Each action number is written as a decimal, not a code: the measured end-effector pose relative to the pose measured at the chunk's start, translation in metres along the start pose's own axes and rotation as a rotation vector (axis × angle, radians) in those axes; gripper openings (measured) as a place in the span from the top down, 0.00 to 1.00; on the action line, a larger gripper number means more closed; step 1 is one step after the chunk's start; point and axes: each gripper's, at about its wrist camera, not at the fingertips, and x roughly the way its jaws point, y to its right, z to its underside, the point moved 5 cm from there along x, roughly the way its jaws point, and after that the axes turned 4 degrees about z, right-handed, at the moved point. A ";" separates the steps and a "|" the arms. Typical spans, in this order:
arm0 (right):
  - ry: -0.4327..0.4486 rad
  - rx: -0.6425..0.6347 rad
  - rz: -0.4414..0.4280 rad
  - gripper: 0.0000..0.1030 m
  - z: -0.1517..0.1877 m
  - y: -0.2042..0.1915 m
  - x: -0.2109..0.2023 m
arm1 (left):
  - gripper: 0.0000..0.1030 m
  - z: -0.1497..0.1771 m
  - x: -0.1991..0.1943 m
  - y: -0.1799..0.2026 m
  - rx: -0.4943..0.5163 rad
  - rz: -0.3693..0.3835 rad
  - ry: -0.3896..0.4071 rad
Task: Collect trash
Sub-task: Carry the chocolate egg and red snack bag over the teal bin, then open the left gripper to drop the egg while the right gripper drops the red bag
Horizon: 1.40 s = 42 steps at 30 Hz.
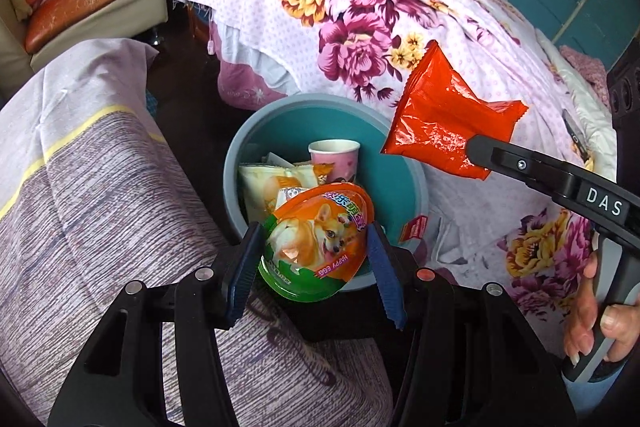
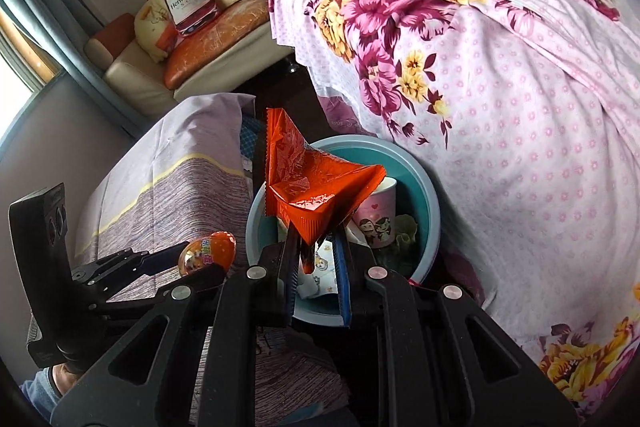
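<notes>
The teal bin [image 1: 256,131] stands on the dark floor, wedged between the flowered bedspread [image 1: 360,7] and a striped grey-purple cover [image 1: 100,187]. Both pieces of trash hang at its near rim rather than over its middle, so the main risk is a miss.

The left gripper [image 1: 316,251] pinches an egg-shaped toy pack [image 1: 316,239] with a dog print, its blue pads pressed against the pack's two sides. The pack is smooth and rounded; in my judgement it could squirt out of the pads early, and at the near rim it might bounce onto the striped cover or the floor.

The right gripper [image 2: 316,259] has its jaws nearly pressed together on the lower corner of a crumpled orange wrapper [image 2: 312,187], which juts up over the bin's near edge. Being light foil, it may cling to a pad or drift onto the bedspread when freed.

The two grippers are close, so they could bump each other over the opening.

Inside the bin stands a pink paper cup [image 1: 334,155] toward the far wall, upright, with a pale snack bag [image 1: 260,187] beside it and smaller printed wrappers beneath. The heap is already high, so new pieces could slide off toward the rim.
</notes>
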 end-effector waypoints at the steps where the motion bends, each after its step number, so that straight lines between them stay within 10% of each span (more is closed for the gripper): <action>1: -0.001 0.003 0.001 0.85 0.000 0.001 0.001 | 0.47 0.000 0.002 0.001 0.001 0.000 -0.003; 17: -0.029 0.022 0.009 0.85 -0.006 0.009 0.018 | 0.46 -0.007 0.033 -0.001 -0.009 0.012 -0.052; 24: -0.028 0.020 0.015 0.85 -0.009 0.009 0.020 | 0.11 -0.010 0.035 -0.001 -0.011 -0.015 -0.040; 42: -0.058 -0.005 0.020 0.85 -0.011 -0.003 0.031 | 0.07 0.010 0.008 -0.024 -0.078 -0.070 -0.008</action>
